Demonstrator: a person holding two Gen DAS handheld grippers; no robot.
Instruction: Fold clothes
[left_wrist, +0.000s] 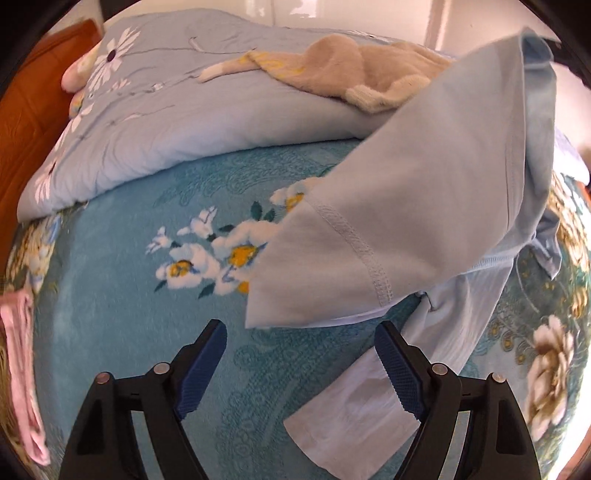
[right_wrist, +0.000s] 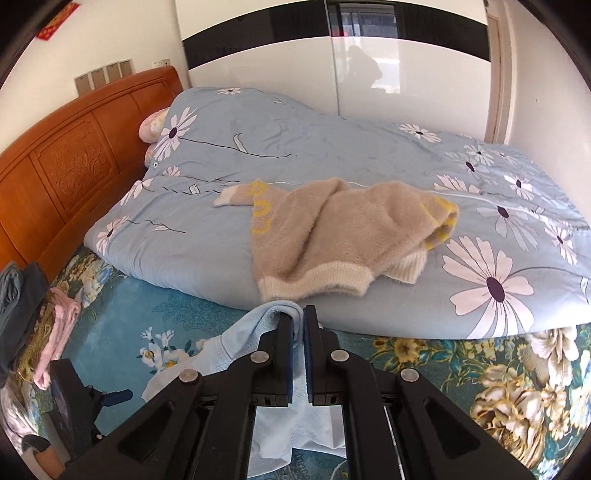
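Observation:
A light blue long-sleeved shirt (left_wrist: 424, 206) hangs lifted above the teal flowered bedspread (left_wrist: 147, 295), one sleeve cuff dangling low and another sleeve (left_wrist: 351, 417) lying on the bed. My left gripper (left_wrist: 299, 332) is open and empty just below that hanging cuff. My right gripper (right_wrist: 298, 314) is shut on a bunched part of the light blue shirt (right_wrist: 258, 321), which drapes down to the left under the fingers. A beige fuzzy sweater (right_wrist: 332, 232) lies on the folded quilt behind.
A folded light blue daisy quilt (right_wrist: 295, 147) fills the back of the bed. An orange wooden headboard (right_wrist: 66, 162) stands at left. Pink and dark clothes (right_wrist: 44, 317) are piled at the left edge. The left gripper (right_wrist: 92, 402) shows low left.

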